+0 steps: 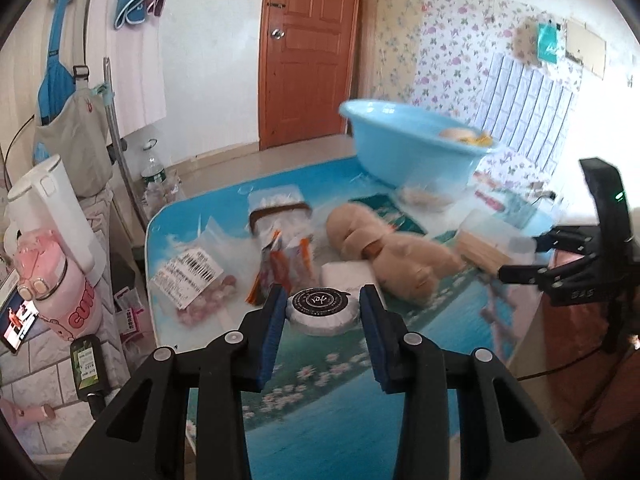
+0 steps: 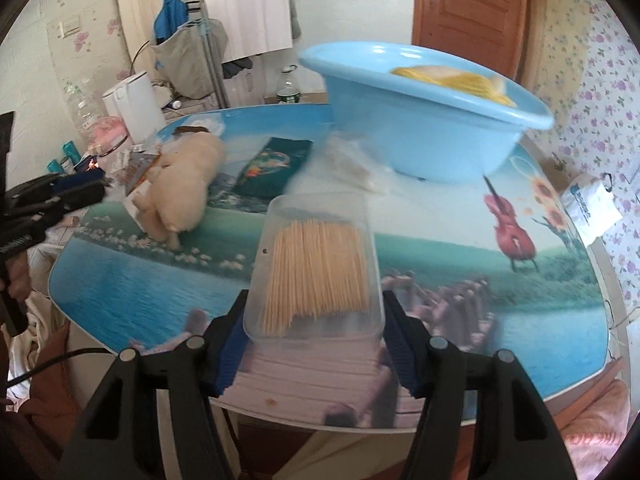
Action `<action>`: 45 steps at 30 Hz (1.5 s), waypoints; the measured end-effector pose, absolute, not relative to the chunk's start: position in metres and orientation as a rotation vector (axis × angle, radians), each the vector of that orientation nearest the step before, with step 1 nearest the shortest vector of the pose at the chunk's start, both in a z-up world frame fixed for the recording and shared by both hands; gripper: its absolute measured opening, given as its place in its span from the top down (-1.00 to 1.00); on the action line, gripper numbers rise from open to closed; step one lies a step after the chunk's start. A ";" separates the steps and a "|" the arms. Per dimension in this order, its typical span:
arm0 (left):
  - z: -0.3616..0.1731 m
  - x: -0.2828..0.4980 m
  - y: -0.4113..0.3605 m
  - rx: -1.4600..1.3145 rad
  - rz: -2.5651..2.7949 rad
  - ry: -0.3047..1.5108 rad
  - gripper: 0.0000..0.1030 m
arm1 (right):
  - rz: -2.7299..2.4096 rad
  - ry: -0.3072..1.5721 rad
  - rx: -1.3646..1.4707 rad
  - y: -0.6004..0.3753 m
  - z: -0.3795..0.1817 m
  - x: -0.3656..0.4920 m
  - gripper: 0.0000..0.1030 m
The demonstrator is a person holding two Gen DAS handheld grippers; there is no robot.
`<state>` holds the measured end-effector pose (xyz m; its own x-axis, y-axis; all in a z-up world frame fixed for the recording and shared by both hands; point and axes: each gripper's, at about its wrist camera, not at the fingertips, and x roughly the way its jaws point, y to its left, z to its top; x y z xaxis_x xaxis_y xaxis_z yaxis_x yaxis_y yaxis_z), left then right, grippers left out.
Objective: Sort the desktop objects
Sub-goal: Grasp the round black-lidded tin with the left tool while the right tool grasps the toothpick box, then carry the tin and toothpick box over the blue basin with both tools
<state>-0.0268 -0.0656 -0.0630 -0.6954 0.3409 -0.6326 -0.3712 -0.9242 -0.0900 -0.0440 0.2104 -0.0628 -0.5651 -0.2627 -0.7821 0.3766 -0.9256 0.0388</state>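
Already a few things sit in the blue basin [image 2: 420, 120] — the left gripper [image 1: 323, 308] clasps a round puck [image 1: 322, 310], the right gripper [image 2: 314, 332] a toothpick box [image 2: 316, 264], plenty left on the table [image 2: 460, 280].

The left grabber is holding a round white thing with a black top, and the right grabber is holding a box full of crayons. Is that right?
Almost. The right gripper holds a clear plastic box filled with thin wooden sticks, like toothpicks, not crayons; the right wrist view shows them. The rest is right: the left gripper holds the round white thing with a black top.
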 end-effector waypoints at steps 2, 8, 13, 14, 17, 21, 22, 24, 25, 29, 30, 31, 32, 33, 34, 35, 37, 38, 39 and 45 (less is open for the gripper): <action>-0.057 -0.024 -0.062 -0.930 2.588 0.059 0.28 | -2.495 0.178 1.212 0.213 -0.063 -0.046 -0.20; -0.050 -0.023 -0.050 -0.925 2.584 0.057 0.28 | -2.481 0.237 1.145 0.203 -0.063 -0.049 -0.60; -0.047 -0.023 -0.039 -0.933 2.571 0.073 0.28 | -2.477 0.238 1.184 0.200 -0.074 -0.062 -0.59; -0.047 -0.023 -0.038 -0.933 2.570 0.077 0.28 | -2.480 0.232 1.176 0.201 -0.074 -0.062 -0.34; -0.044 -0.023 -0.031 -0.930 2.570 0.088 0.28 | -2.459 0.224 1.129 0.205 -0.066 -0.059 -0.18; -0.037 -0.027 -0.021 -0.916 2.561 0.102 0.28 | -2.462 0.263 1.052 0.208 -0.050 -0.046 -0.17; -0.034 -0.028 -0.017 -0.908 2.559 0.106 0.28 | -2.452 0.256 1.034 0.210 -0.044 -0.043 -0.17; -0.028 -0.031 -0.011 -0.887 2.556 0.107 0.28 | -2.438 0.258 1.005 0.211 -0.035 -0.037 -0.17; -0.025 -0.033 -0.007 -0.877 2.552 0.105 0.28 | -2.428 0.256 0.986 0.212 -0.029 -0.034 -0.17; -0.015 -0.045 0.006 -0.841 2.544 0.095 0.28 | -2.423 0.250 0.919 0.216 -0.009 -0.029 -0.17; -0.012 -0.048 0.010 -0.835 2.542 0.091 0.28 | -2.427 0.253 0.900 0.217 -0.004 -0.029 -0.17; -0.009 -0.053 0.014 -0.827 2.536 0.087 0.28 | -2.431 0.252 0.883 0.219 0.001 -0.029 -0.17; -0.007 -0.055 0.018 -0.823 2.533 0.086 0.28 | -2.436 0.245 0.868 0.221 0.007 -0.030 -0.17; -0.004 -0.059 0.023 -0.816 2.529 0.090 0.28 | -2.443 0.235 0.859 0.224 0.013 -0.033 -0.17; 0.000 -0.062 0.028 -0.809 2.523 0.098 0.28 | -2.452 0.226 0.853 0.227 0.018 -0.038 -0.17; 0.002 -0.065 0.031 -0.804 2.519 0.102 0.28 | -2.463 0.219 0.848 0.230 0.023 -0.042 -0.17; 0.007 -0.071 0.039 -0.795 2.510 0.107 0.28 | -2.484 0.203 0.839 0.236 0.031 -0.052 -0.17; 0.009 -0.074 0.043 -0.791 2.504 0.110 0.28 | -2.489 0.198 0.837 0.238 0.033 -0.055 -0.17; 0.011 -0.076 0.045 -0.788 2.501 0.114 0.28 | -2.499 0.193 0.834 0.241 0.036 -0.060 -0.17; 0.017 -0.095 0.066 -0.793 2.455 0.132 0.28 | -2.527 0.154 0.850 0.252 0.043 -0.092 -0.17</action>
